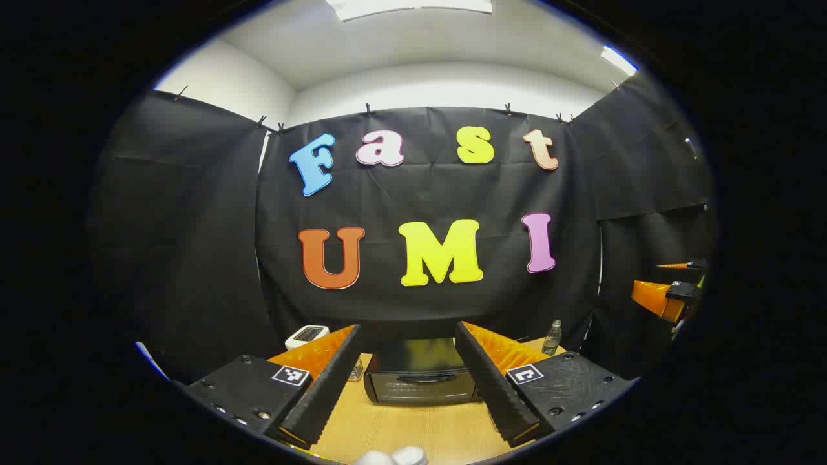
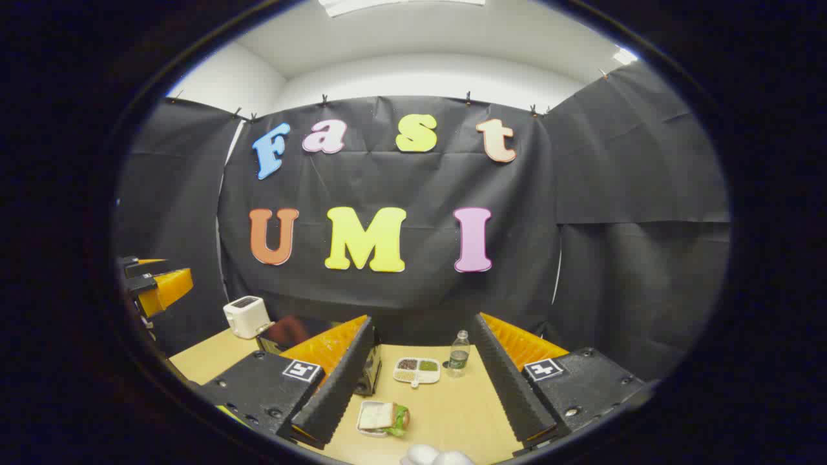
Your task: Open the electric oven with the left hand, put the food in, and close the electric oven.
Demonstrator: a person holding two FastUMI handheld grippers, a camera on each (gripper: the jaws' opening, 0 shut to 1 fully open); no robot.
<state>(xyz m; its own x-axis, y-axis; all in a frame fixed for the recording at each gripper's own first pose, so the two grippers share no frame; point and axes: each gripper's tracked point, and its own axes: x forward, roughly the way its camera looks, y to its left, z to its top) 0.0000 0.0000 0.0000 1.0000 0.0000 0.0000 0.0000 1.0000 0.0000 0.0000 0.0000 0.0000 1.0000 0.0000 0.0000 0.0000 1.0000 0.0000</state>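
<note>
Wooden table (image 1: 413, 429) in black-cloth booth | oven (image 1: 418, 378) sitting shut, centred ahead of left gripper (image 1: 408, 381), jaws gaping | right gripper (image 2: 423, 387) gaping, hovering above sandwich (image 2: 382, 417) | risk: grabbing food early, door blocking.

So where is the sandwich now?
In the right gripper view the sandwich lies on the wooden table, low between the gripper's fingers, nearer than the divided tray and the bottle.

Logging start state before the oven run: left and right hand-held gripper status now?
Left hand-held gripper: open, holding nothing, aimed at the closed oven.
Right hand-held gripper: open, holding nothing, above the sandwich.
</note>
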